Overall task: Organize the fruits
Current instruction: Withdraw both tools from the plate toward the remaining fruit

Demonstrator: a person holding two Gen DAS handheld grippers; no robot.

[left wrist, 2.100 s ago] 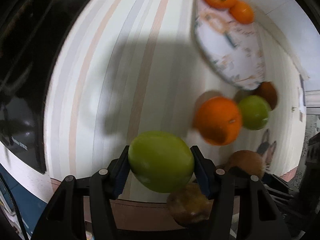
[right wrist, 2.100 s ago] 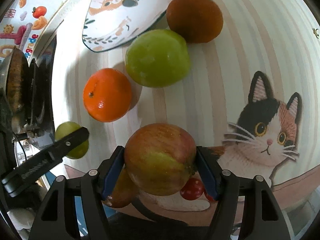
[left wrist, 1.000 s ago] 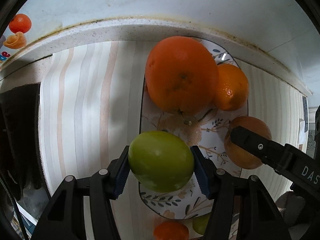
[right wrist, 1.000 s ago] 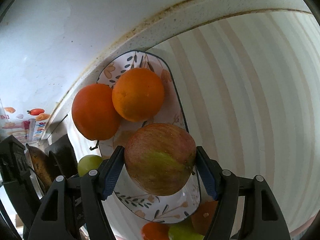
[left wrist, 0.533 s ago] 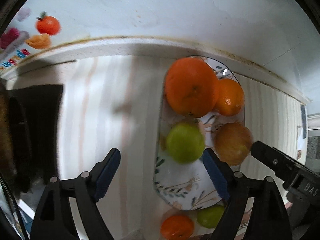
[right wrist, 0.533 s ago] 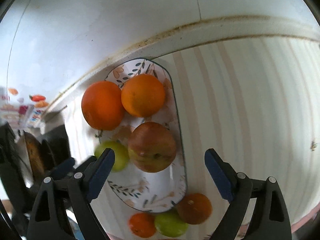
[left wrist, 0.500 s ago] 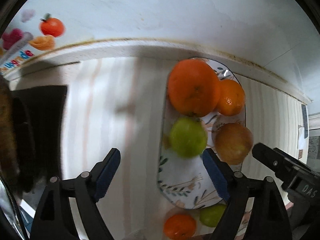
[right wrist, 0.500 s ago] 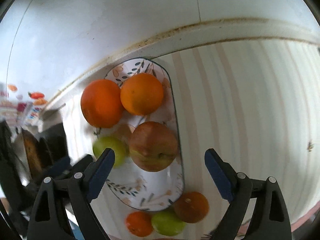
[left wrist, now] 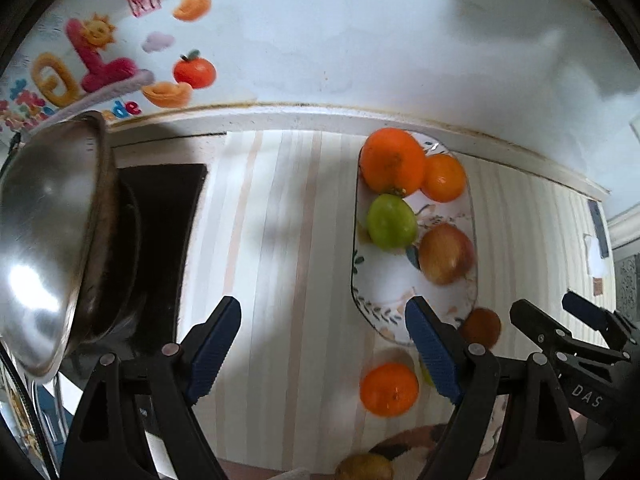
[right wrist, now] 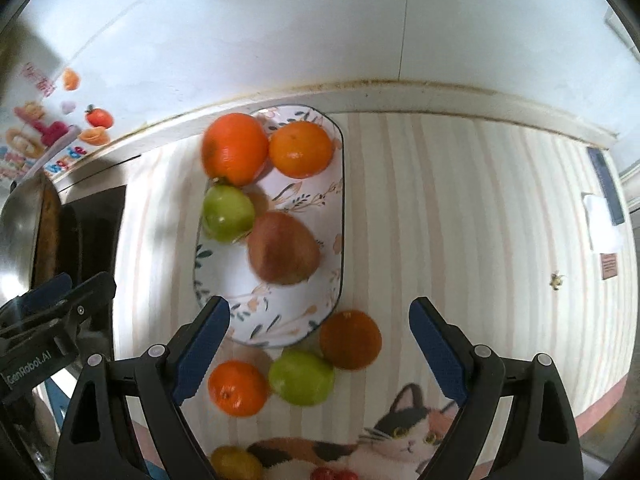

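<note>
Now the fruits sit mostly on the oval floral plate (right wrist: 338, 216): two oranges (right wrist: 234, 148) at its far end by the wall, a green apple (right wrist: 228, 213) and a red apple (right wrist: 283, 249) touching behind them. Just off the plate's near end, three more lie on the striped tablecloth (right wrist: 460, 220): an orange (right wrist: 237, 388), a green fruit (right wrist: 301, 377) and a darker orange (right wrist: 350, 339). Both the left gripper (left wrist: 322, 346) and right gripper (right wrist: 319, 346) hang spread wide and empty. A steel bowl (left wrist: 44, 240) rests over a dark stovetop at left; a white wall with fruit stickers (left wrist: 194, 72) backs the counter.
</note>
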